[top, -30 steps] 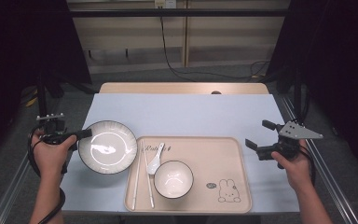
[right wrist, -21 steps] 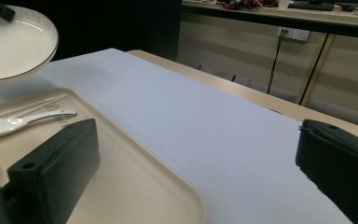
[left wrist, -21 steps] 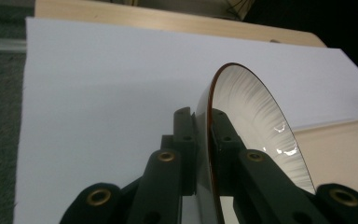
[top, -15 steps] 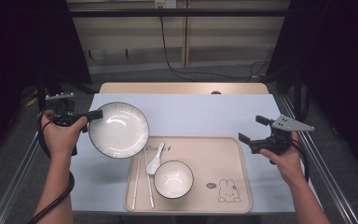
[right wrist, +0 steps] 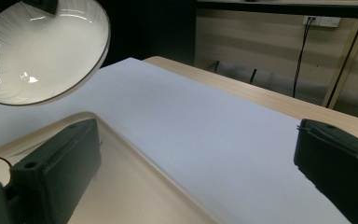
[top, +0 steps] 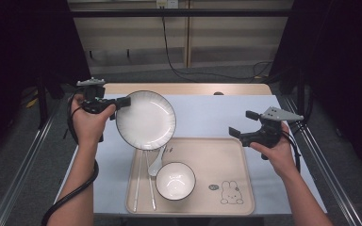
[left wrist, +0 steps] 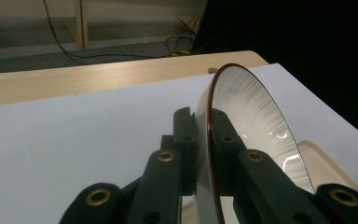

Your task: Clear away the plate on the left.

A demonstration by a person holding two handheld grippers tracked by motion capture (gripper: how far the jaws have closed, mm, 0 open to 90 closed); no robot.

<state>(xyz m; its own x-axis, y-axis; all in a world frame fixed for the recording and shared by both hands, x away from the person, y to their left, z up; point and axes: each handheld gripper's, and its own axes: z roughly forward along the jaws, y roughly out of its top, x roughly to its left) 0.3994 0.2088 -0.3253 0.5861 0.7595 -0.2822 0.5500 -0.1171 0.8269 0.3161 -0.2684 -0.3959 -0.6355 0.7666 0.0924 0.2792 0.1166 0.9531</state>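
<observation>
While pinched at its rim by the left tool, the plate rates rigid, glossy, breakable; right tool gapes empty.

A wooden table carries a white mat, with a beige tray on it.

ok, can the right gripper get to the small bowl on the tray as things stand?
Probably yes. The right gripper stands open with nothing between its jaws, above the tray's right side. The small bowl sits uncovered; the plate in the left gripper is off to the far left.
</observation>
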